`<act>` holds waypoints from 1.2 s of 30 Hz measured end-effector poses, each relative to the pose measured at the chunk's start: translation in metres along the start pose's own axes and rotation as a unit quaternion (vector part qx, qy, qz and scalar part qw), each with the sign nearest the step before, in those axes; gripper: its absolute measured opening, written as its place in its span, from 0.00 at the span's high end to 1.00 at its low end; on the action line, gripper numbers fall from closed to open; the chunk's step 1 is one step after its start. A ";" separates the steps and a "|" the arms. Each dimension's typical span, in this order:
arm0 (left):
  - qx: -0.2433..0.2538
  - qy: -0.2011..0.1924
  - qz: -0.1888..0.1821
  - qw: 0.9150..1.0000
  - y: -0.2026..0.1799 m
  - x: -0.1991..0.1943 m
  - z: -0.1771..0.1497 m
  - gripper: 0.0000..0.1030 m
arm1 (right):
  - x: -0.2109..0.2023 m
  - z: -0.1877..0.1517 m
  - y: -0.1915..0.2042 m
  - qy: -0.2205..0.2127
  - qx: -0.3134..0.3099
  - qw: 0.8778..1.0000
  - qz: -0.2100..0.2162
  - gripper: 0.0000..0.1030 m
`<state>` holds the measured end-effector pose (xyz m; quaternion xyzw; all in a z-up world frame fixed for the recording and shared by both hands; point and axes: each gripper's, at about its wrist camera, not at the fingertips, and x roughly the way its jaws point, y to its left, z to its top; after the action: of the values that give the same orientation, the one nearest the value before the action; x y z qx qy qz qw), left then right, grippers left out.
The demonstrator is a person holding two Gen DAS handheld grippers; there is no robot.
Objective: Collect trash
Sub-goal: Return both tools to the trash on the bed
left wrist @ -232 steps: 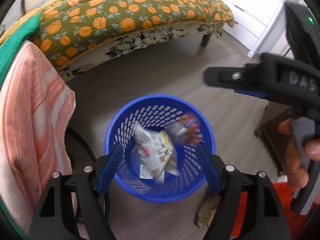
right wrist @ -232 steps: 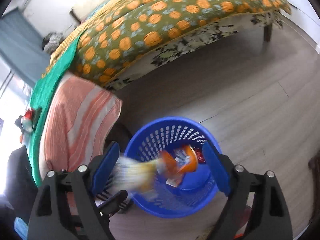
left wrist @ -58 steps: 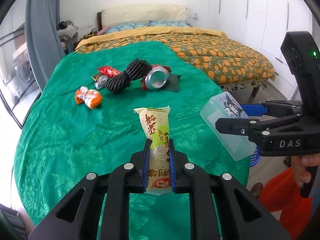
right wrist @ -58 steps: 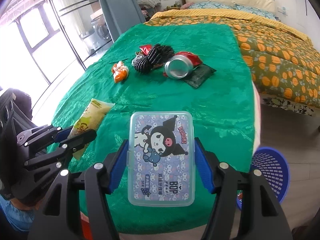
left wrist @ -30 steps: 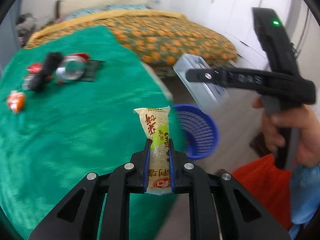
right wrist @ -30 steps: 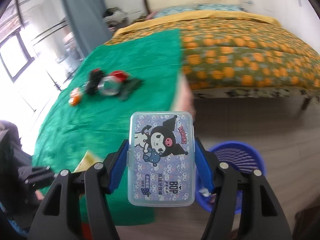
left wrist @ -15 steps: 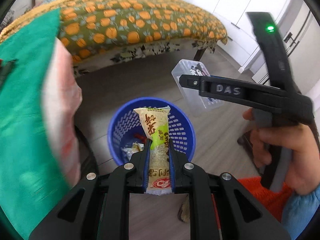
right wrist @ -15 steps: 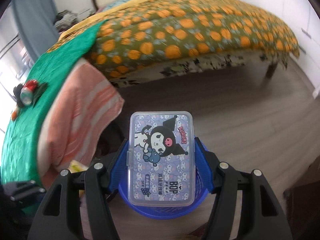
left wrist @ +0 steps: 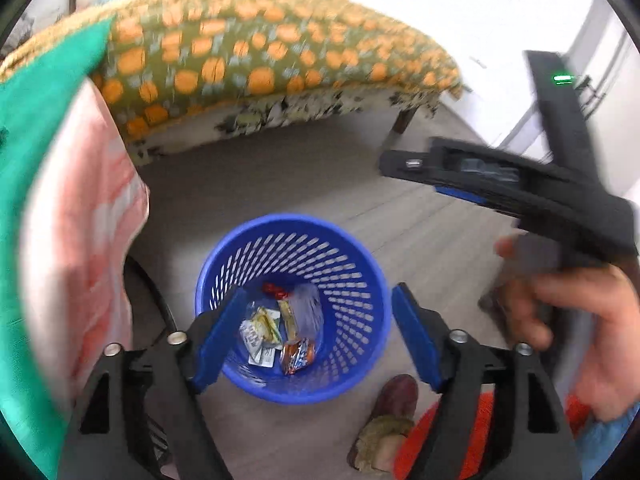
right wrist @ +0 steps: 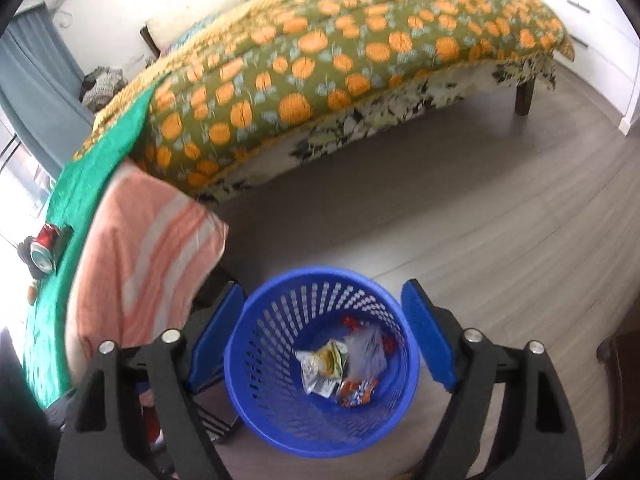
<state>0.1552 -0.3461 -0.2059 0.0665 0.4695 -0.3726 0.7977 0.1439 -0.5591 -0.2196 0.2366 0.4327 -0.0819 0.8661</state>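
Both grippers hung over the blue basket (left wrist: 294, 308), and the 2 pieces they had carried over were gone from their jaws. The left gripper (left wrist: 316, 334) had just been opening, its blue pads spread wide with nothing between them; the right gripper (right wrist: 324, 344) had done the same, wide and empty.

The worry from there, as I judged it, was the return trip. The basket was light and open-meshed, standing on bare floor (right wrist: 500, 216) just beside the hanging striped cloth (right wrist: 144, 256); a gripper swung low on the way back could clip the rim and tip it, spilling the wrappers. A slipper (left wrist: 390, 420) lay close to the basket's near side, so a careless step could nudge it too. The other risk was simply leaving things behind: a can (right wrist: 43, 250) and some dark bits beside it lay on the green cover (right wrist: 92, 184), well apart from both grippers.

The dropped trash lay at the basket's bottom, directly below the open jaws: a yellow-green packet (right wrist: 326, 364), a pale translucent box (right wrist: 366, 350), an orange wrapper (left wrist: 298, 354) and something red (left wrist: 275, 290) toward the far wall.
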 end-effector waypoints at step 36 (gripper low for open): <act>-0.213 -0.115 0.239 0.940 0.353 -0.272 -0.086 0.09 | 0.038 -0.129 0.413 0.026 -0.341 0.937 0.074 0.10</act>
<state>0.2509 0.0897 -0.1220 -0.0381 0.4133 -0.0678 0.9073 0.2185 -0.1339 -0.1755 -0.0390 0.4382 0.1410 0.8869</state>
